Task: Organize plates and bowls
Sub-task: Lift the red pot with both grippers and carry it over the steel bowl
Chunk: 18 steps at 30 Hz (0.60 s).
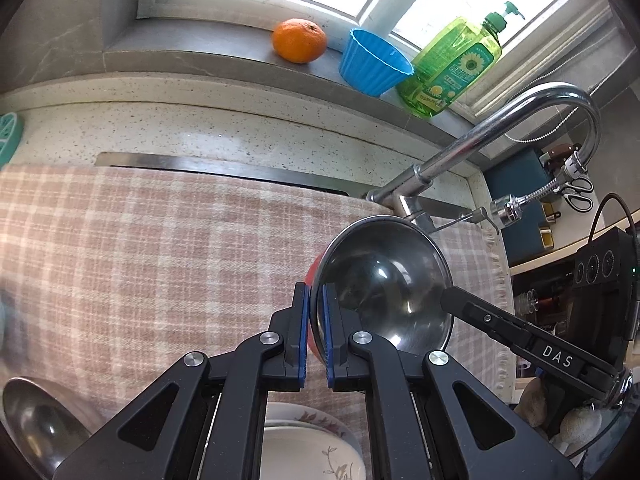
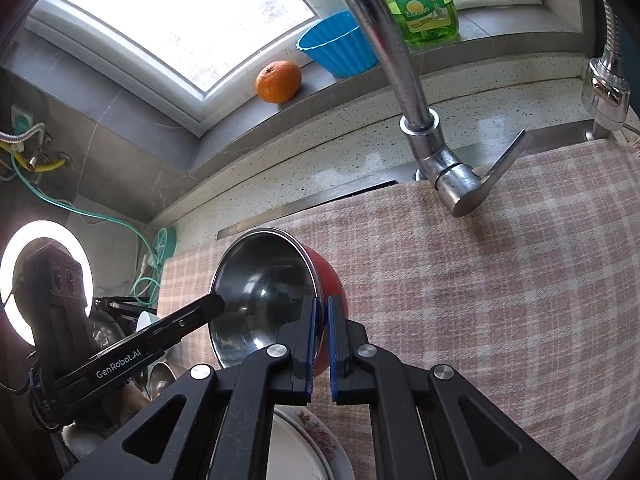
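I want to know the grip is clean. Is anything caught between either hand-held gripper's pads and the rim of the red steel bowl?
Nothing visible. The left hand-held gripper and the right hand-held gripper each clamp the red steel bowl straight on its rim, at opposite sides, above the checked cloth.

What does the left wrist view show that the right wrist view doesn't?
Only left wrist: scissors hanging at right and a steel bowl at lower left. Only right wrist: a glowing ring light and a wall socket. Both: the red-outside steel bowl clamped by both claws, the orange, and the blue fluted cup.
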Each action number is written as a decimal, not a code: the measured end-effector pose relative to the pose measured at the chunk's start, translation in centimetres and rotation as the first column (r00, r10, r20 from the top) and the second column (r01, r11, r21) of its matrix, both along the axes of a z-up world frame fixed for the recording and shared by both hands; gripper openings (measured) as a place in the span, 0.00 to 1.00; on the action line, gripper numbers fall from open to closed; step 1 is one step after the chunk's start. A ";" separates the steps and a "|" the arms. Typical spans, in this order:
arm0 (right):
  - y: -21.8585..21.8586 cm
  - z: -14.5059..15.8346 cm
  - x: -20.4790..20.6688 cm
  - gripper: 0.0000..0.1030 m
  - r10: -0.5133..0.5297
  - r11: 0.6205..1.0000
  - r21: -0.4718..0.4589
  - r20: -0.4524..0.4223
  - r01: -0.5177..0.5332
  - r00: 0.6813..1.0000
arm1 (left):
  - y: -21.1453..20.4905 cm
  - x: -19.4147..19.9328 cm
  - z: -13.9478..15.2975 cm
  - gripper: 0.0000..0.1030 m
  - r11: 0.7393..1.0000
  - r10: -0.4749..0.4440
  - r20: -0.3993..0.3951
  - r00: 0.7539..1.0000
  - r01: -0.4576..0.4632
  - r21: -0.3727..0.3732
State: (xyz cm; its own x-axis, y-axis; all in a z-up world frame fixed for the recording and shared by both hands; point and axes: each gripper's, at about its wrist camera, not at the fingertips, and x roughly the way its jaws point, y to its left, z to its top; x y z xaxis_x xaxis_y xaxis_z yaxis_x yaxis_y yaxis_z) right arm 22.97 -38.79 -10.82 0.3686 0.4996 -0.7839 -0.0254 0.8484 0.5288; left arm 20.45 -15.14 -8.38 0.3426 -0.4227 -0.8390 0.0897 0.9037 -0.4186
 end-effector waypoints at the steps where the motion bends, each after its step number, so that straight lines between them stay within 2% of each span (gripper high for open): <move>1: 0.4 0.1 -0.2 0.05 0.005 1.000 0.002 0.000 -0.005 1.000 | 0.4 -0.3 0.2 0.05 1.000 0.005 0.003 1.000 -0.005 -0.001; 18: 8.0 2.0 -3.0 0.05 0.101 0.995 0.003 0.018 -0.101 0.995 | 8.4 -4.2 2.1 0.05 0.996 0.092 0.034 0.995 -0.092 -0.019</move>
State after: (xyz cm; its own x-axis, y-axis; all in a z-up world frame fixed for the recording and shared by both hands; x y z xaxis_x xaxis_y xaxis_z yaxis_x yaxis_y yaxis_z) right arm 19.99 -30.81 -8.83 0.3304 0.5379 -0.7755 -0.1203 0.8390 0.5307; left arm 16.21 -6.77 -6.29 0.4099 -0.4021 -0.8187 0.0215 0.9016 -0.4320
